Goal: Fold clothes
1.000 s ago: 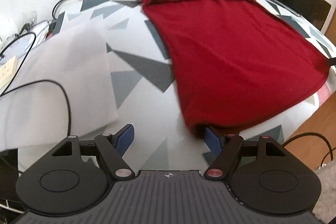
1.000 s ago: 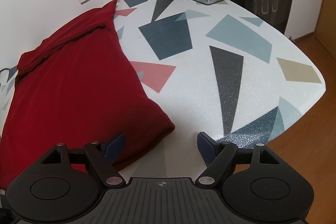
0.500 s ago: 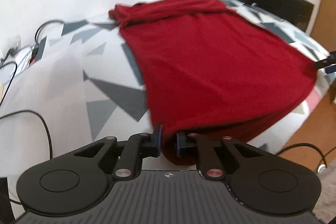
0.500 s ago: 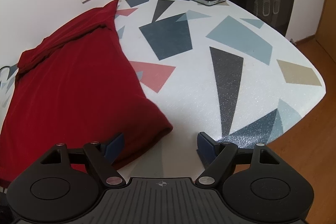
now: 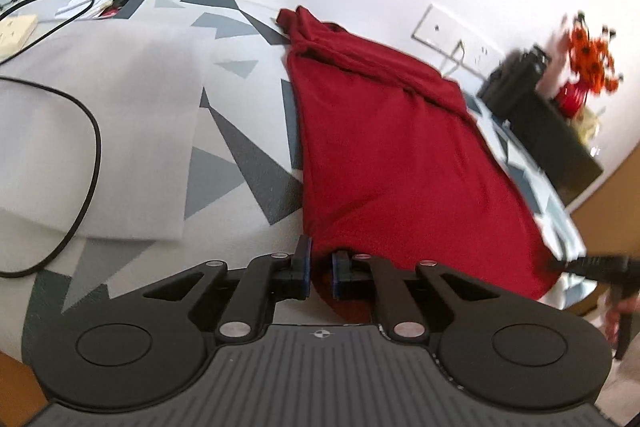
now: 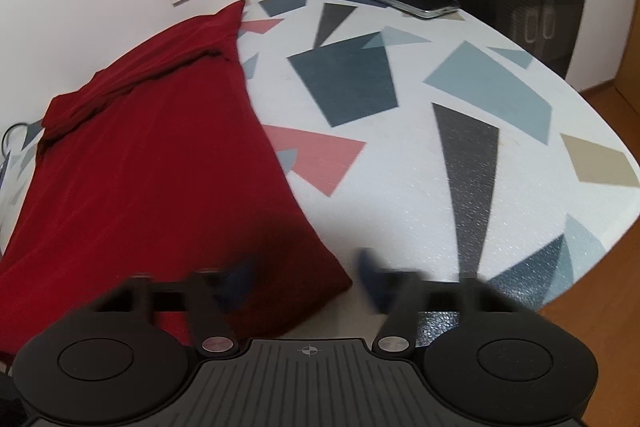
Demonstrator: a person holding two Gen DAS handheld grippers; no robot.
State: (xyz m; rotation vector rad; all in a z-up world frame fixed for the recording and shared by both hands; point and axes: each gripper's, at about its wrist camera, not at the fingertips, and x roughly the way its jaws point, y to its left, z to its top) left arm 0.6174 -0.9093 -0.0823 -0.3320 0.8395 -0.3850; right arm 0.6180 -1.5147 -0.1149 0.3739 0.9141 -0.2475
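My left gripper [image 5: 320, 269] points down at a slant, its jaws nearly together and pinching red cloth between the blue pads. My right gripper [image 6: 306, 281] tilts down more steeply; its jaws have just been closing, blurred, with cloth lying between them.

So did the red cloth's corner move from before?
Yes. The near corner of the dark red cloth has come up off the triangle-patterned tabletop, pinched in the left gripper, whose jaws have just been closing.
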